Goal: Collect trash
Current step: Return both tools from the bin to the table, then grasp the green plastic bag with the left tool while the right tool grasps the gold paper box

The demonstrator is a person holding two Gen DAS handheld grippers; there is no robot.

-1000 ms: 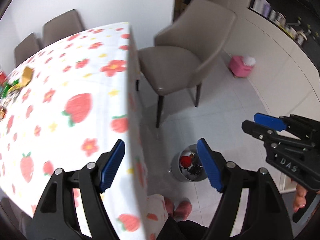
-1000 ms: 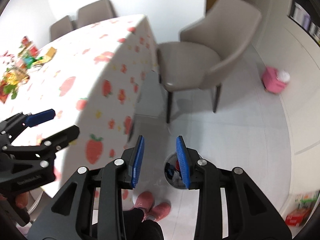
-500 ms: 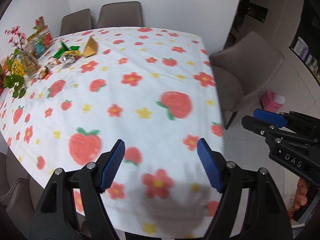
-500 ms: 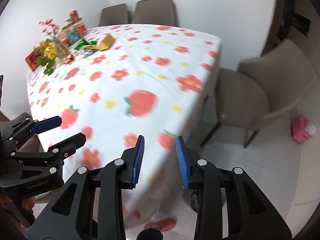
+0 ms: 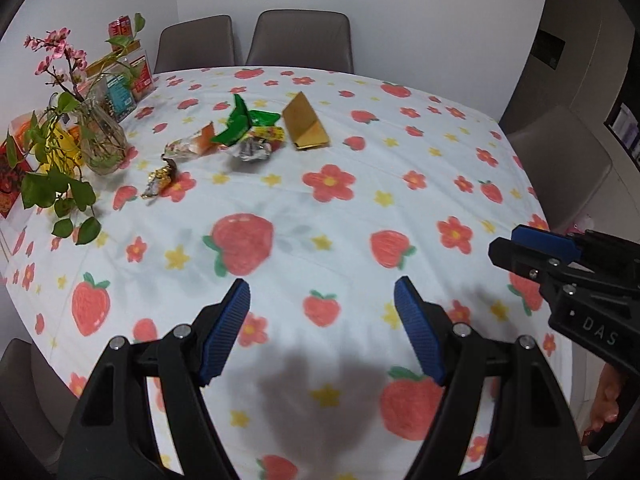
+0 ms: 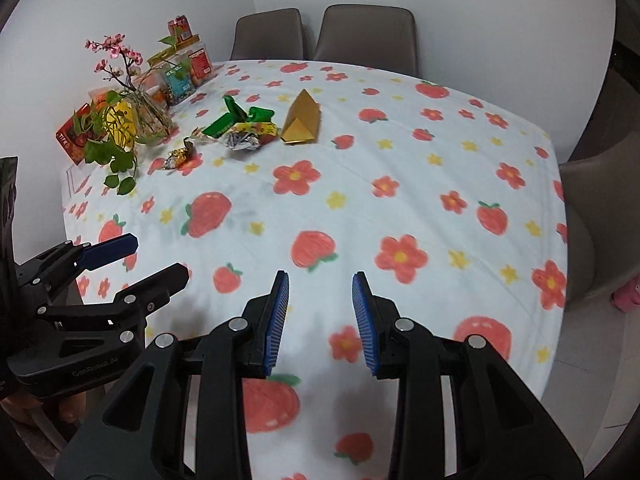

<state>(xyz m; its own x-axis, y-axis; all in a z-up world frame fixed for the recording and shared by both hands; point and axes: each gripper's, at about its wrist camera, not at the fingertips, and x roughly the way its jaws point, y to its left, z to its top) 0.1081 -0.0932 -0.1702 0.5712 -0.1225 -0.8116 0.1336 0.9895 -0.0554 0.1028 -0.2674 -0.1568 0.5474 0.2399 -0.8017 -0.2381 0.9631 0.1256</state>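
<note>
Trash lies in a cluster at the far left of the table: a folded gold box (image 5: 306,125) (image 6: 301,120), green wrappers (image 5: 244,120) (image 6: 236,118), a crumpled silver wrapper (image 5: 251,150) (image 6: 243,141) and a gold candy wrapper (image 5: 160,179) (image 6: 179,157). My left gripper (image 5: 322,300) hovers over the near part of the strawberry tablecloth (image 5: 360,200), open with nothing between its blue pads. My right gripper (image 6: 320,292) hangs beside it, its jaws narrower, open and empty. Each gripper shows at the edge of the other's view, the left gripper (image 6: 136,258) and the right gripper (image 5: 516,246).
A glass vase with trailing leaves and pink blossoms (image 5: 98,140) (image 6: 140,120) stands at the table's left edge, with snack boxes and jars (image 5: 124,76) behind it. Grey chairs (image 5: 300,40) (image 6: 364,32) line the far side, another chair (image 5: 560,160) the right.
Both views swung from the floor, the small bin and a chair up onto the table; the trash cluster now lies ahead. Neither gripper's jaws changed width.
</note>
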